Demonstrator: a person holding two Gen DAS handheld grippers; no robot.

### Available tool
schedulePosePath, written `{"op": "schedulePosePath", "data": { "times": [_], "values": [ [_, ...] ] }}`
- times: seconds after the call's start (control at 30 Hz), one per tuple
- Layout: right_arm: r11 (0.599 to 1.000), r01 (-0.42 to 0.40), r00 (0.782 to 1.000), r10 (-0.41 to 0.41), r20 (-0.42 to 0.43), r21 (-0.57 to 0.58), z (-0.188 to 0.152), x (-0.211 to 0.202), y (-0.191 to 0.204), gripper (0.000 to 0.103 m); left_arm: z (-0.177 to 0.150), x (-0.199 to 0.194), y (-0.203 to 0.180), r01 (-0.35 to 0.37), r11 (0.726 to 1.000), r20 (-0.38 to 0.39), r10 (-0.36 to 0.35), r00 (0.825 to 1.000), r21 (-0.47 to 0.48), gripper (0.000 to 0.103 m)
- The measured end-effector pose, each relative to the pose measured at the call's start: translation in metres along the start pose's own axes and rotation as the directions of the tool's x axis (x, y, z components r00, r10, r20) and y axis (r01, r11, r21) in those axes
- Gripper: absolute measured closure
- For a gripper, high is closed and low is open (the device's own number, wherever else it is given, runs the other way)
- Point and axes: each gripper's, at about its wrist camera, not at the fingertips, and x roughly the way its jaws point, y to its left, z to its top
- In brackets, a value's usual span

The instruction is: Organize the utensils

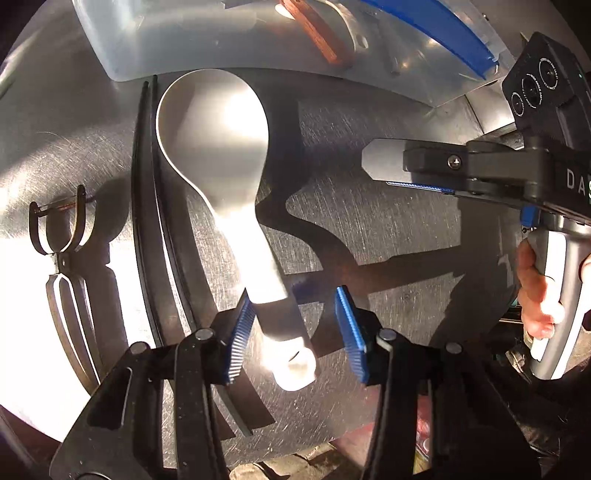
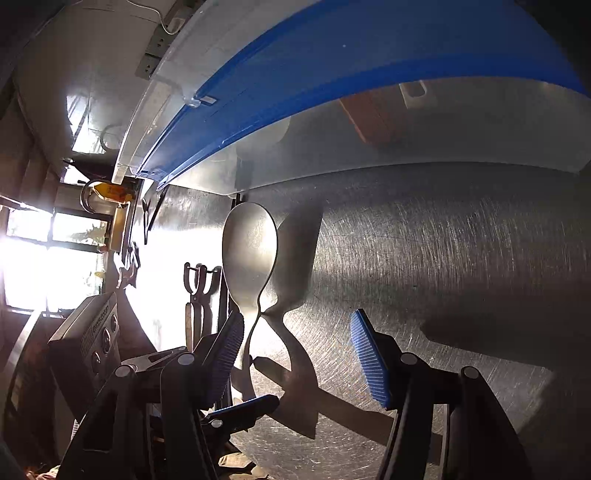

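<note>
A white rice paddle lies flat on the steel table, scoop end toward the bin. Its handle runs back between the blue pads of my left gripper, which points steeply down. The left pad touches the handle and the right pad stands clear of it, so the gripper is open. My right gripper hovers low over the table to the right, seen side-on. In the right wrist view the right gripper is open with only bare table between its pads, and the paddle lies just beyond its left finger.
A clear plastic bin with a blue lid stands at the back and holds a wooden-handled utensil. A metal peeler lies to the left. Two thin black sticks lie beside the paddle. A hand grips the right gripper's handle.
</note>
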Motion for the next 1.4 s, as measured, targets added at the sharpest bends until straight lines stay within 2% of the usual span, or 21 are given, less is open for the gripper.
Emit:
{"op": "schedulePosePath", "data": {
  "times": [0.1, 0.17, 0.27, 0.37, 0.43, 0.53, 0.6, 0.63, 0.7, 0.77, 0.8, 0.87, 0.93, 1.03, 1.13, 1.2, 1.23, 1.3, 1.37, 1.4],
  "values": [
    [1.000, -0.024, 1.000, 0.023, 0.007, 0.015, 0.000, -0.003, -0.010, 0.042, -0.005, 0.003, -0.001, 0.010, 1.000, -0.037, -0.010, 0.999, 0.024, 0.084],
    [0.998, -0.054, 0.999, 0.054, 0.002, 0.020, 0.001, -0.002, -0.016, 0.042, -0.012, 0.005, -0.004, 0.023, 0.998, -0.063, -0.020, 0.998, 0.050, 0.084],
    [0.994, -0.112, 0.994, 0.112, 0.002, 0.019, 0.001, 0.001, -0.023, 0.042, -0.018, 0.012, -0.007, 0.098, 0.993, -0.115, -0.091, 0.989, 0.061, 0.085],
    [0.990, -0.136, 0.991, 0.136, 0.001, 0.030, -0.002, 0.003, -0.031, 0.042, -0.025, 0.013, -0.001, 0.156, 0.987, -0.137, -0.148, 0.979, 0.046, 0.086],
    [0.984, -0.176, 0.984, 0.176, 0.000, 0.041, -0.004, 0.002, -0.037, 0.042, -0.031, 0.014, 0.009, 0.224, 0.975, -0.152, -0.219, 0.964, 0.010, 0.086],
    [0.974, -0.221, 0.975, 0.221, 0.006, 0.060, -0.005, 0.002, -0.044, 0.042, -0.037, 0.018, 0.027, 0.333, 0.941, -0.170, -0.338, 0.926, -0.053, 0.088],
    [0.970, -0.230, 0.973, 0.230, 0.009, 0.074, -0.004, 0.001, -0.045, 0.042, -0.039, 0.021, 0.036, 0.383, 0.920, -0.174, -0.392, 0.903, -0.084, 0.088],
    [0.974, -0.219, 0.976, 0.219, 0.011, 0.066, -0.004, 0.002, -0.043, 0.042, -0.039, 0.022, 0.039, 0.395, 0.914, -0.176, -0.405, 0.897, -0.089, 0.088],
    [0.987, -0.158, 0.987, 0.158, 0.006, -0.005, -0.004, 0.001, -0.031, 0.042, -0.038, 0.020, 0.038, 0.387, 0.920, -0.181, -0.391, 0.902, -0.059, 0.088],
    [0.992, -0.048, 0.999, 0.050, 0.015, -0.120, -0.006, 0.005, -0.010, 0.042, -0.035, 0.016, 0.034, 0.353, 0.936, -0.189, -0.347, 0.919, -0.001, 0.088],
    [0.982, 0.009, 1.000, -0.005, 0.020, -0.190, -0.008, 0.009, 0.000, 0.042, -0.031, 0.015, 0.027, 0.333, 0.942, -0.192, -0.321, 0.927, 0.034, 0.088],
    [0.949, 0.058, 0.998, -0.060, 0.002, -0.311, -0.010, 0.017, 0.017, 0.042, -0.036, 0.011, 0.019, 0.296, 0.950, -0.200, -0.272, 0.941, 0.103, 0.088],
    [0.923, 0.057, 0.998, -0.067, -0.014, -0.379, -0.010, 0.025, 0.024, 0.042, -0.037, 0.010, 0.011, 0.271, 0.949, -0.210, -0.235, 0.949, 0.163, 0.088],
    [0.899, 0.011, 0.998, -0.034, -0.045, -0.438, -0.005, 0.032, 0.029, 0.042, -0.041, 0.010, 0.005, 0.270, 0.937, -0.235, -0.217, 0.947, 0.222, 0.088],
    [0.900, -0.134, 0.987, 0.083, -0.138, -0.415, 0.001, 0.036, 0.022, 0.042, -0.042, 0.011, 0.007, 0.285, 0.930, -0.254, -0.225, 0.941, 0.233, 0.088],
    [0.901, -0.195, 0.976, 0.139, -0.167, -0.386, 0.002, 0.035, 0.021, 0.042, -0.042, 0.011, 0.008, 0.293, 0.929, -0.259, -0.232, 0.938, 0.227, 0.088],
    [0.903, -0.195, 0.975, 0.138, -0.172, -0.384, 0.000, 0.035, 0.021, 0.044, -0.040, 0.011, 0.011, 0.298, 0.928, -0.261, -0.238, 0.935, 0.221, 0.088],
    [0.903, -0.155, 0.982, 0.094, -0.166, -0.400, -0.003, 0.035, 0.022, 0.060, -0.037, 0.016, 0.010, 0.309, 0.928, -0.263, -0.251, 0.931, 0.209, 0.088],
    [0.907, -0.152, 0.981, 0.092, -0.168, -0.393, -0.008, 0.034, 0.023, 0.096, -0.037, 0.017, 0.013, 0.328, 0.925, -0.266, -0.273, 0.924, 0.190, 0.088],
    [0.904, -0.158, 0.980, 0.095, -0.174, -0.397, -0.010, 0.034, 0.025, 0.099, -0.035, 0.016, 0.018, 0.335, 0.925, -0.267, -0.282, 0.922, 0.179, 0.088]
  ]
}}
